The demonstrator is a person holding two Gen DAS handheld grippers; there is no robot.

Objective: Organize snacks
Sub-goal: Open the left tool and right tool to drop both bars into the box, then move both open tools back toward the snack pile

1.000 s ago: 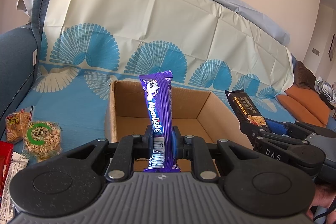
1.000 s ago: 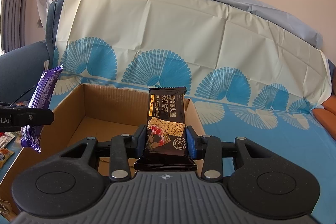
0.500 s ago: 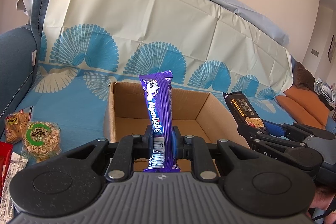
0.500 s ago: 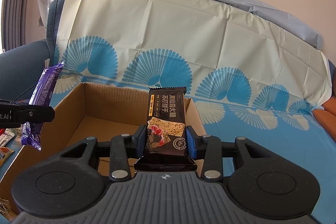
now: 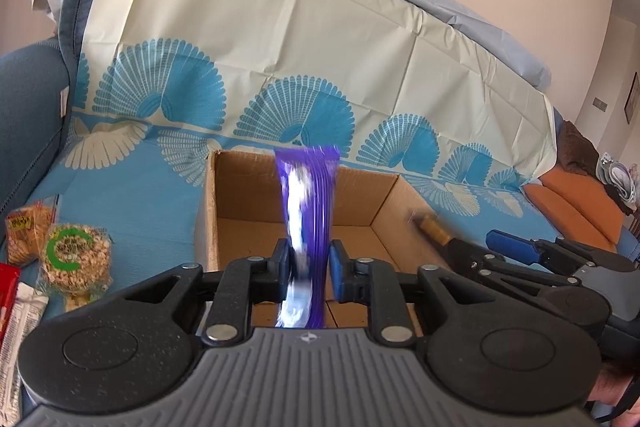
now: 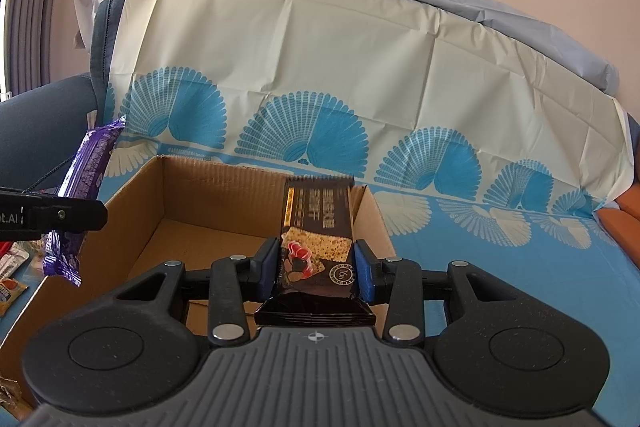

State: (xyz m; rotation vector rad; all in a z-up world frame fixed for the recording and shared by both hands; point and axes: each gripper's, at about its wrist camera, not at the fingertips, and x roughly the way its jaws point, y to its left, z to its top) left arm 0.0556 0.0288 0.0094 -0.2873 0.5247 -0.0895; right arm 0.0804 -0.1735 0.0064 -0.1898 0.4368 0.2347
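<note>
An open cardboard box [image 5: 212, 211] stands on the blue-patterned sofa cover; it also shows in the right wrist view [image 6: 160, 187]. My left gripper [image 5: 308, 265] has its pads apart and a purple snack bar [image 5: 308, 203] between them is motion-blurred and slipping down over the box. From the right wrist view the purple bar [image 6: 86, 179] hangs at the left gripper's tip over the box's left wall. My right gripper [image 6: 316, 265] is shut on a black cracker packet [image 6: 318, 231], held upright above the box's right side.
Loose snacks lie left of the box: a round peanut-cake packet [image 5: 76, 255], a biscuit packet [image 5: 28, 231], a red packet [image 5: 6, 291] and a white wrapper [image 5: 18, 327]. Orange cushions [image 5: 576, 203] sit at the far right. The sofa armrest [image 5: 28, 107] rises at left.
My left gripper's pads have spread and the purple bar has started to drop, now blurred. My right gripper with the black packet has dipped lower beside the box.
</note>
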